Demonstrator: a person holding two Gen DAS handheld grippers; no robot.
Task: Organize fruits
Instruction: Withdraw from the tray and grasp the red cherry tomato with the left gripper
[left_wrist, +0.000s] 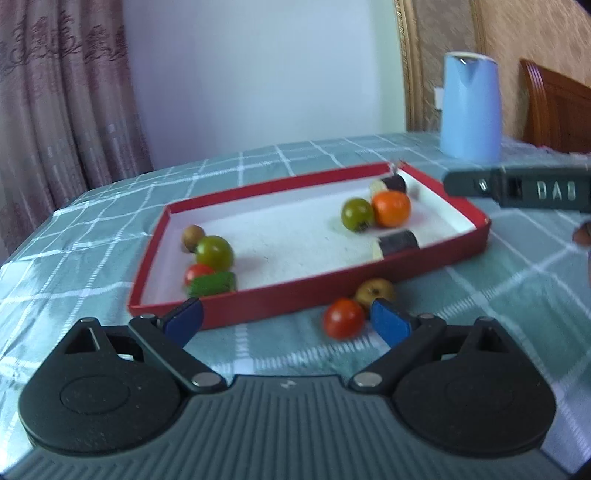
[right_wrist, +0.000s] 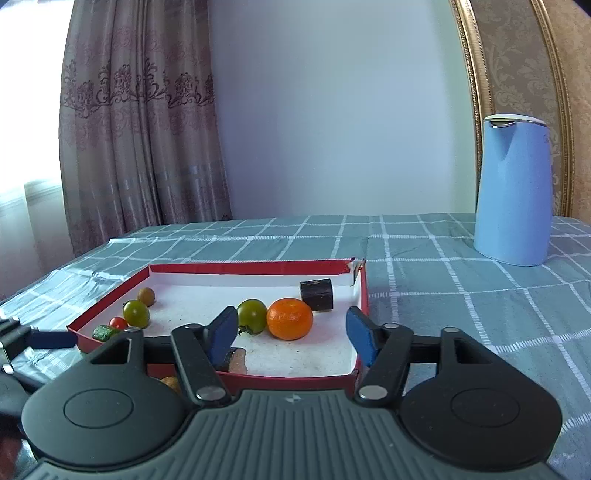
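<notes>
Bench cloth (right_wrist: 443, 295): teal with white grid check. Tray (left_wrist: 295, 299): red walls, white floor. Mandarin (right_wrist: 290, 319): orange. Tomatoes: green (right_wrist: 252, 316), red (left_wrist: 343, 318). Kettle (right_wrist: 513, 192): pale blue. Curtain (right_wrist: 140, 129): mauve, darker floral band. Tool pads (left_wrist: 388, 321): blue.

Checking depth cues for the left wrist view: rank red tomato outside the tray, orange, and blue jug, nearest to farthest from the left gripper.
From the left gripper:
1. Red tomato, on the cloth in front of the red tray, just inside the right finger.
2. Orange, inside the tray toward its far right end.
3. Blue jug, beyond the tray at the table's far right.
</notes>
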